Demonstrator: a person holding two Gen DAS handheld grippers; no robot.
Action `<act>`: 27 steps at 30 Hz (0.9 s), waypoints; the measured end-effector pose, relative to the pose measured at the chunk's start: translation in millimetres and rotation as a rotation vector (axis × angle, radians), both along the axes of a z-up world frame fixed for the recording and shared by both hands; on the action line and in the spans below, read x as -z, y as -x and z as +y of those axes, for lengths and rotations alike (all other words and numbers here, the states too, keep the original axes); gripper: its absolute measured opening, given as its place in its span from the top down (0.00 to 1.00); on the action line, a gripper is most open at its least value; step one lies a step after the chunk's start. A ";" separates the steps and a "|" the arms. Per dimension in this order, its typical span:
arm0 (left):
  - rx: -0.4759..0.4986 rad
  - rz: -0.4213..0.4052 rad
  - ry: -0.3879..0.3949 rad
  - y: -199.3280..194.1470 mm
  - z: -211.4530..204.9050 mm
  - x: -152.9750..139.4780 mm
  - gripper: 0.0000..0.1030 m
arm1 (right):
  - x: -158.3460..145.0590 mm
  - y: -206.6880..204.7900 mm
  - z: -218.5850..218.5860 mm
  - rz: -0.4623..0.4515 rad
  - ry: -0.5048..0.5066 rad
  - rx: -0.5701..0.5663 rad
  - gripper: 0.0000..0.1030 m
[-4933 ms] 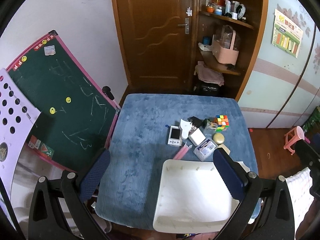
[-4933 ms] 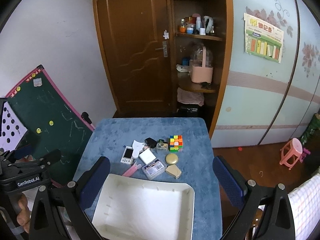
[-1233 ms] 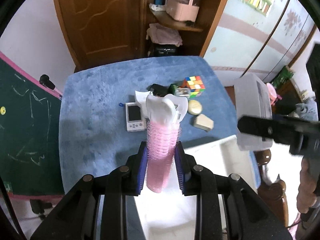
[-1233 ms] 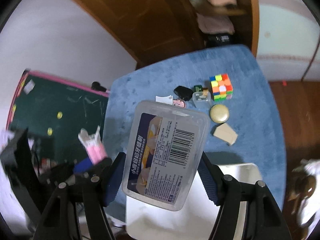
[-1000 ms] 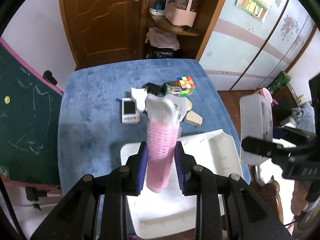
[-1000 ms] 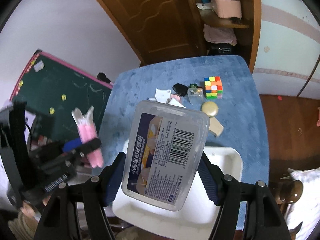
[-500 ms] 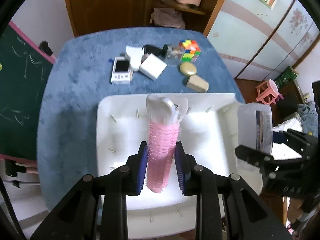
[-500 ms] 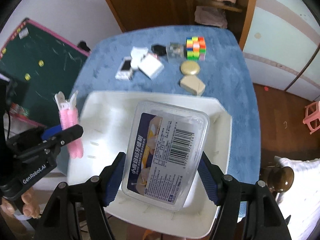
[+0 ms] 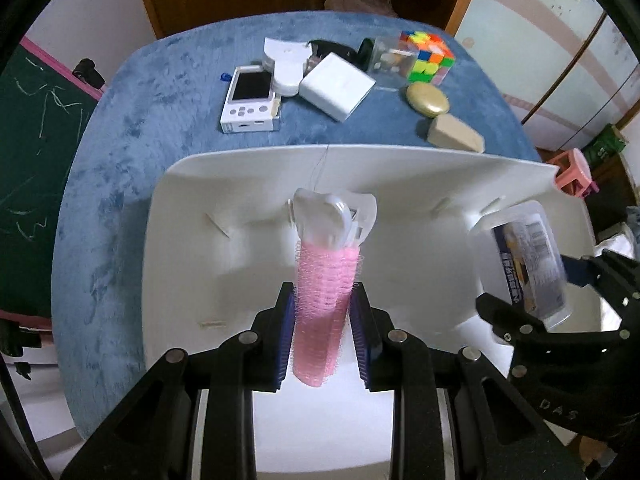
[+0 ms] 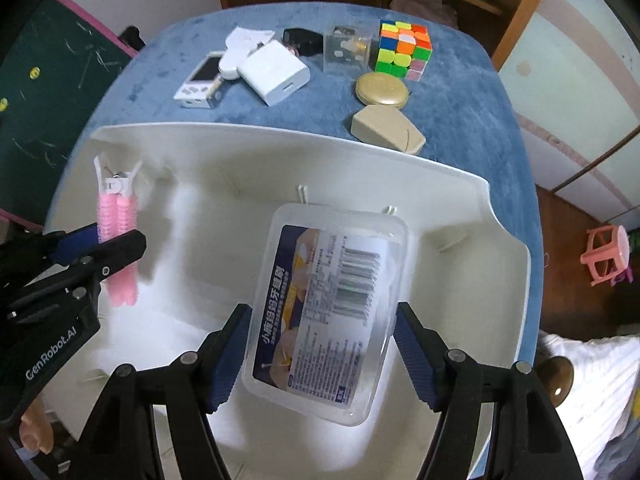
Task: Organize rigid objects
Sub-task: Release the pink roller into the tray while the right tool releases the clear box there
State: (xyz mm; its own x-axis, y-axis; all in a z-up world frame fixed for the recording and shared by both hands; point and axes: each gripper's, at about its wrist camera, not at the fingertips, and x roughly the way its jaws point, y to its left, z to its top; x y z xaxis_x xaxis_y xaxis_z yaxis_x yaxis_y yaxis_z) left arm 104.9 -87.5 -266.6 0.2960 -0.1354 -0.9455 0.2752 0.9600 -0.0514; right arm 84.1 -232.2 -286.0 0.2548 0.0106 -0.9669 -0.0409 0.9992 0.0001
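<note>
Both grippers are over the white tray (image 10: pixel 460 176). Left gripper (image 9: pixel 323 332) clamps the pink hair clip (image 9: pixel 324 300); right gripper (image 10: pixel 320 354) grips the clear plastic box (image 10: pixel 328 304). Lower each near the tray floor, apart, before releasing.

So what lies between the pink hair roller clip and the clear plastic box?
Only bare white tray floor separates the roller clip from the plastic box, clearest in the right wrist view.
</note>
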 end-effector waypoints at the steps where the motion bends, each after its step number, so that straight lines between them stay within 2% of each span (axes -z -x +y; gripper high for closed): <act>1: 0.000 0.004 -0.001 -1.4 0.3 2.3 0.72 | 2.2 -2.3 -0.5 0.005 0.005 -0.001 0.31; 5: -0.010 0.003 -0.021 -4.4 1.8 7.0 0.69 | 6.6 -8.6 0.5 -0.009 0.042 -0.016 0.30; 7: -0.017 0.011 -0.027 -5.2 3.4 7.9 0.59 | 6.3 -10.3 1.3 -0.019 0.050 -0.026 0.25; 9: -0.020 0.016 -0.010 -5.9 4.5 7.2 0.37 | 3.4 -9.4 1.9 -0.036 0.039 -0.030 0.22; 11: -0.014 0.020 0.010 -5.7 4.5 4.5 0.32 | 1.6 -8.3 1.6 -0.040 0.028 -0.033 0.22; 12: -0.014 0.018 0.004 -5.3 3.8 3.0 0.25 | 1.4 -8.4 1.9 -0.038 0.022 -0.033 0.22; 14: -0.021 0.000 -0.020 -4.0 4.7 0.0 0.17 | -0.3 -5.2 0.6 -0.030 -0.008 -0.034 0.22; 20: -0.049 0.020 0.032 0.8 16.4 -12.1 0.17 | -11.8 4.8 -6.1 -0.019 -0.098 -0.008 0.22; 25: -0.085 -0.009 0.062 6.5 29.5 -34.9 0.17 | -29.0 12.1 -3.4 -0.018 -0.068 -0.004 0.22; 27: -0.100 -0.040 0.066 8.7 35.9 -48.4 0.17 | -40.4 17.7 -2.2 -0.053 -0.082 -0.018 0.22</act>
State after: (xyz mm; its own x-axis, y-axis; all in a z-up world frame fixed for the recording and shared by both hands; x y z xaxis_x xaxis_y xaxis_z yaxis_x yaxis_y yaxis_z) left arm 96.2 -51.6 -218.3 0.3484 -0.1652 -0.9227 0.1814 0.9776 -0.1066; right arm 66.4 -234.3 -245.7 0.3045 0.0942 -0.9478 -0.0610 0.9950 0.0793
